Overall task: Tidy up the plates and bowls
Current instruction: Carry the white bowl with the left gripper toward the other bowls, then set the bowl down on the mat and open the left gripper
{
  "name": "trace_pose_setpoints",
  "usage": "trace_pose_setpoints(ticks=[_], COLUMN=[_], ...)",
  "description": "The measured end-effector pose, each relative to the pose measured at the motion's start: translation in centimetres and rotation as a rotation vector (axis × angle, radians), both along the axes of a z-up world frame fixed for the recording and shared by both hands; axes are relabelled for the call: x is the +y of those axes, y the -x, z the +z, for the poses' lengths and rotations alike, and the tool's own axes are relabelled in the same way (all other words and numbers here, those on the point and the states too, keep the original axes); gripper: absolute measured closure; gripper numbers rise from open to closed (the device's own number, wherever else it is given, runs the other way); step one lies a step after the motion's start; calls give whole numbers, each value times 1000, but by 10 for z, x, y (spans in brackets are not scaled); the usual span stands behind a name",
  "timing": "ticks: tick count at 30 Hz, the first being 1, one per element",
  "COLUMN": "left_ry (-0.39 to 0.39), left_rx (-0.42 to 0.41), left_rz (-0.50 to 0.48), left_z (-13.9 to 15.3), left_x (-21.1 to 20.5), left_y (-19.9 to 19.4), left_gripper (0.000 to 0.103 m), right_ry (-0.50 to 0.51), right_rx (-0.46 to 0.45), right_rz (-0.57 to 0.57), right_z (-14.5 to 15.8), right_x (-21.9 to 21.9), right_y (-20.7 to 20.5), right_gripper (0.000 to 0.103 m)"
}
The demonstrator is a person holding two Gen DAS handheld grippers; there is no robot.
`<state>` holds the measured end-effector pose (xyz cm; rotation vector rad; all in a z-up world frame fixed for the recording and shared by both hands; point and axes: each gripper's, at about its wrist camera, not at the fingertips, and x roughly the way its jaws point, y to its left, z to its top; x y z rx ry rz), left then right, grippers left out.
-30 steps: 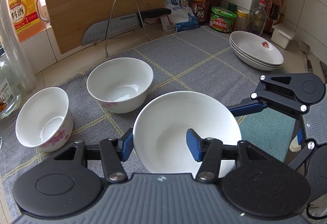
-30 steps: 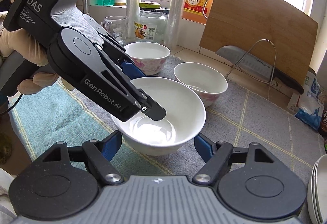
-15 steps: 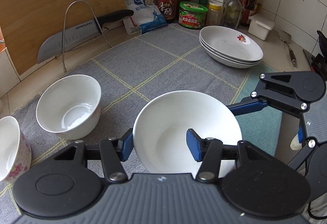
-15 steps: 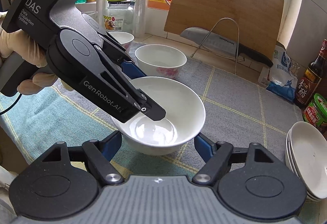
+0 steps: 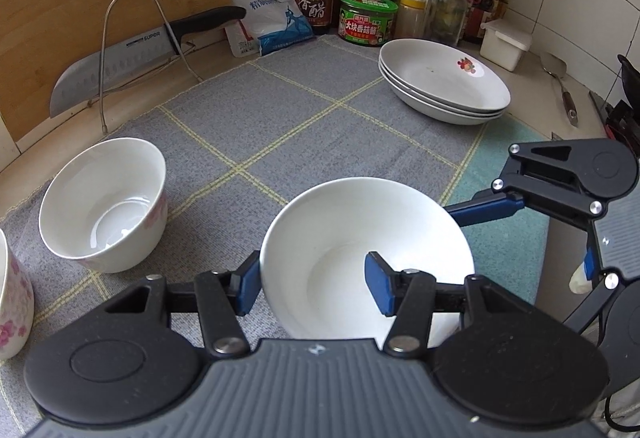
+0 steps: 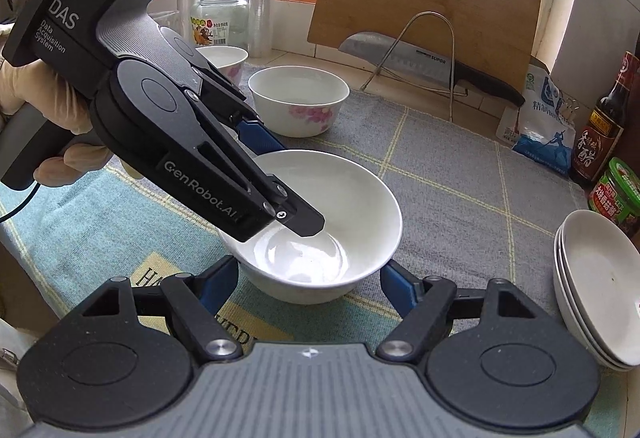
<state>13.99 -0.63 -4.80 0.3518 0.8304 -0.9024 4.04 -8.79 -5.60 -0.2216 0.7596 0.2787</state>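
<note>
Two tongs meet at one white bowl (image 5: 360, 258): the left tongs (image 5: 314, 284) pinch its near rim, one pad outside and one inside, while the right tongs (image 6: 310, 284) stand wide around its base without gripping. Beyond it on the grey mat (image 5: 280, 126) sit a floral bowl (image 5: 104, 204) and, well apart, stacked plates (image 5: 444, 82).

We see only a sliver of the flowered bowl (image 5: 12, 302) at the left wrist view's left edge. In the right wrist view, the stacked plates (image 6: 596, 290) run off the right edge, and the left gripper (image 6: 280, 194) hides the held bowl's (image 6: 352, 206) near-left rim and most of that flowered bowl (image 6: 228, 60).
</note>
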Motion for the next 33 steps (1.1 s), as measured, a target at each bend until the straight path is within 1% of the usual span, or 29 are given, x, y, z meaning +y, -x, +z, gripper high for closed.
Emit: trace_pose_setpoints(ticks=[9,10,11,12,13,14,22,25,29,33], left_ry=[5,8,14,16,20,27,56,76,84,120], left_rx=[-5,-4,-4,-12,-25,-41,-70,-82,-125,-131], left_rz=[-1,-3,-5,-2,4,9,47,77,133,166], left_z=[-2,-2,-2,-1,0,2,12,18,26,35], left_x=[0,0,0,0,1,2,17,27,41,58], left_y=[0,1,2,2,4,5,8,11,14,15], left_gripper=[49,44,40,26,15,12,11,10,9,8], right_ry=[-4,-6,-12,-16,-18,-20,-30,-36,-27,-18], right_rx=[7,10,10,-3,-18,-23,-2,-9,-36,-55], right_rz=[-6,-5,-3,-3,-1,6,13,8,3,-5], right_z=[-1,-1,-1,0,1,3,2,6,15,24], right_x=[-1,-1,-1,-1,-1,-1,-1,-2,-1,0], right_y=[-3,-3,-3,-2,0,2,3,5,5,2], right_gripper=[21,20,11,5,0,0,0,0,0,0])
